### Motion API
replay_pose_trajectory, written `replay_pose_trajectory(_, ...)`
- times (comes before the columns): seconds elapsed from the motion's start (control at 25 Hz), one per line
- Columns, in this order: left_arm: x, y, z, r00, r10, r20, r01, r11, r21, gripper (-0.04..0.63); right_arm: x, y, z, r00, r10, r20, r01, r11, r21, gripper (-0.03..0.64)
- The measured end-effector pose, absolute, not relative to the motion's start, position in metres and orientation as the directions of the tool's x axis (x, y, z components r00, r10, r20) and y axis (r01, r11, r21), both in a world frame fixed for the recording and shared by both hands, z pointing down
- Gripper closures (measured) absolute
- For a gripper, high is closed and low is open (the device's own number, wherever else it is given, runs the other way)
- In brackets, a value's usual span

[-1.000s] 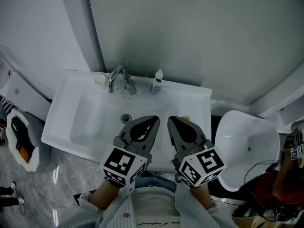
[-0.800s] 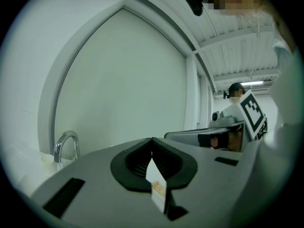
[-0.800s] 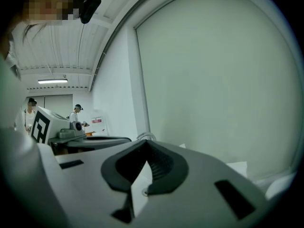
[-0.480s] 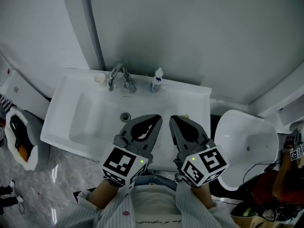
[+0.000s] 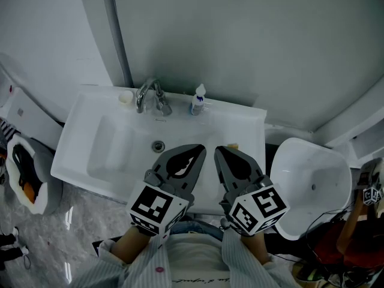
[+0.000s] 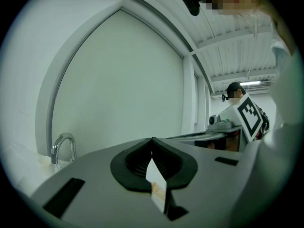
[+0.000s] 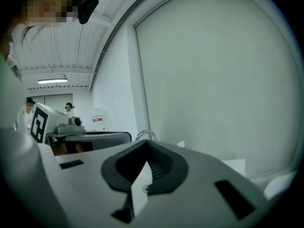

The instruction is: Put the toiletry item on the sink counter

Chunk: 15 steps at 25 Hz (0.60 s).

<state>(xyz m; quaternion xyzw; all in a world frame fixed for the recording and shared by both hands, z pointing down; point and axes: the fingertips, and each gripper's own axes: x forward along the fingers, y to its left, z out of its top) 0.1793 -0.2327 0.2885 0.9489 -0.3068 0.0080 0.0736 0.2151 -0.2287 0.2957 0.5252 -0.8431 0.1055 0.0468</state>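
A small white bottle with a blue label (image 5: 198, 102) stands upright at the back rim of the white sink (image 5: 246, 131), right of the chrome faucet (image 5: 147, 96). My left gripper (image 5: 200, 150) and right gripper (image 5: 217, 150) hover side by side over the sink's front edge, both shut with nothing between the jaws. In the left gripper view the jaw tips (image 6: 152, 138) meet, with the faucet (image 6: 62, 147) beyond them at left. The right gripper (image 7: 145, 141) is likewise closed. A small tan item (image 5: 233, 147) peeks out just beyond the right gripper on the counter.
A small pale cup (image 5: 125, 98) sits left of the faucet. A white toilet bowl (image 5: 312, 185) stands right of the sink. A white holder with a black and orange object (image 5: 25, 182) is on the floor at left. A curved grey wall panel rises behind the sink.
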Motion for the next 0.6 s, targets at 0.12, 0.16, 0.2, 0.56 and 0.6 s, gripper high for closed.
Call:
replay_pose_trajectory(0.12, 0.18, -0.2318, 0.2907, 0.81, -0.584, 0.06, -0.586, -0.799, 0.135, 0.579, 0.2164, -0.2274, 0.2977, -0.444, -0.876, 0.188, -0.895, 0.426, -0.129, 0.607)
replay_pose_trajectory(0.16, 0.1797, -0.2312, 0.2912, 0.809, -0.585, 0.059, -0.587, -0.798, 0.135, 0.579, 0.2163, -0.2266, 0.2984, -0.445, -0.876, 0.188, -0.895, 0.427, -0.129, 0.607)
replay_pose_trajectory(0.2, 0.1791, -0.2309, 0.2916, 0.808, -0.587, 0.059, -0.589, -0.797, 0.135, 0.579, 0.216, -0.226, 0.2988, -0.445, -0.876, 0.187, -0.895, 0.427, -0.129, 0.607)
replay_pose_trajectory(0.56, 0.1784, -0.2283, 0.2943, 0.804, -0.592, 0.063, -0.594, -0.793, 0.137, 0.58, 0.217, -0.2226, 0.3027, -0.446, -0.874, 0.194, -0.894, 0.427, -0.133, 0.607)
replay_pose_trajectory(0.6, 0.1782, -0.2287, 0.2941, 0.803, -0.592, 0.064, -0.595, -0.792, 0.138, 0.579, 0.2169, -0.2229, 0.3028, -0.446, -0.873, 0.196, -0.894, 0.427, -0.133, 0.607)
